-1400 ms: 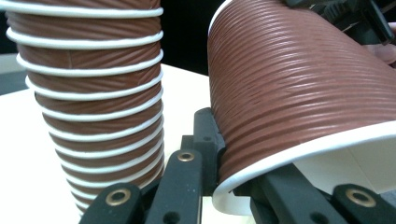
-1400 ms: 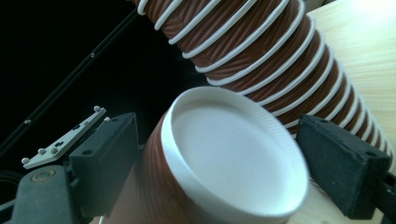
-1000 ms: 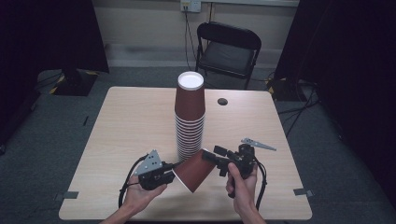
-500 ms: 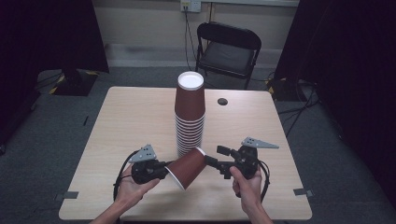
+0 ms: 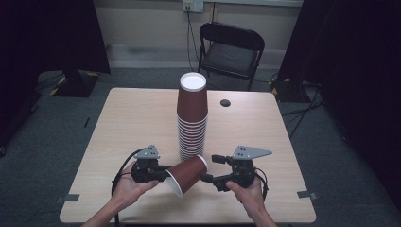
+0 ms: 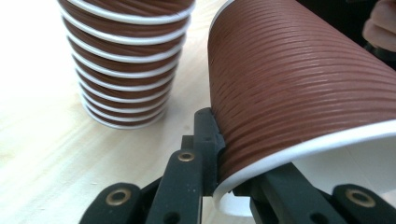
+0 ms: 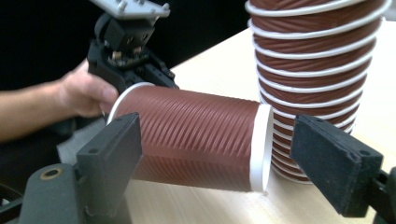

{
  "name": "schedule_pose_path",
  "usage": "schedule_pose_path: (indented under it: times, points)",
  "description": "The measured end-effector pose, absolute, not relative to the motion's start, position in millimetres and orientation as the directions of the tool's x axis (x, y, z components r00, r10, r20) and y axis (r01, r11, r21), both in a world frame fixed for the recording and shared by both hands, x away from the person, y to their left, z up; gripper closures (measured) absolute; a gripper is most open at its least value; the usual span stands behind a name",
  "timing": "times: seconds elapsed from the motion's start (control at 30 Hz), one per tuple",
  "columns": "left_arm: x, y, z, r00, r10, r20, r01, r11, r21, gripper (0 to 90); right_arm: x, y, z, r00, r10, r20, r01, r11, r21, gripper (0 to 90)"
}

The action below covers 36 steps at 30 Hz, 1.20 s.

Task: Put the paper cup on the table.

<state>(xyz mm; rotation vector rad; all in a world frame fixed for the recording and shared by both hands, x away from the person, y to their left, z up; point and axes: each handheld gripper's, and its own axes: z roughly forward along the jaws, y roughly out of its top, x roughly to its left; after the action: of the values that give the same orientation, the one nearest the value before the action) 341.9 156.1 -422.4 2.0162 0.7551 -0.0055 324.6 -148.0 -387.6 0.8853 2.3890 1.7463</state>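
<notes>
A ribbed brown paper cup is held on its side just above the table, in front of a tall stack of the same cups. My left gripper is shut on its white rim, one jaw outside the wall and one inside. My right gripper faces the cup's base. Its jaws flank that end and have just been closing, with a gap still showing at the far pad.
A small dark round disc lies on the table behind the stack, to the right. A black folding chair stands beyond the far edge. Dark curtains hang on both sides.
The cup has tipped from leaning between both grippers to lying more level, base toward the right gripper. The right gripper has drawn back a little to the right. The left hand shifted slightly left.
</notes>
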Motion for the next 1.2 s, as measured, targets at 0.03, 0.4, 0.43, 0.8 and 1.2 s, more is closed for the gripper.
schedule_pose_path:
  times: [0.03, 0.4, 0.43, 0.8, 1.2]
  points:
    - [342.0, 155.5, -421.8, 0.821, 0.494, -0.285, 0.500, -0.383, 0.776, 84.8, 323.0, -146.7, -387.2, -0.840, 0.474, 0.263, 0.398, 0.211, 0.893, 15.7]
    - [343.2, 144.0, -416.2, 0.854, 0.440, -0.277, 0.481, -0.466, 0.743, 84.7, 306.9, -127.2, -379.0, -0.926, 0.376, 0.030, 0.197, 0.414, 0.889, 13.4]
    - [342.9, 143.2, -416.0, 0.846, 0.458, -0.273, 0.487, -0.455, 0.745, 84.8, 306.2, -126.3, -379.3, -0.928, 0.372, 0.019, 0.188, 0.424, 0.886, 13.4]
    - [346.6, 140.3, -411.3, 0.842, 0.430, -0.326, 0.516, -0.466, 0.718, 85.0, 297.8, -114.0, -381.8, -0.941, 0.299, -0.161, 0.040, 0.570, 0.821, 12.7]
    - [352.5, 136.0, -411.4, 0.808, 0.451, -0.379, 0.574, -0.454, 0.682, 85.8, 289.9, -101.5, -394.4, -0.900, 0.252, -0.356, -0.094, 0.687, 0.721, 8.9]
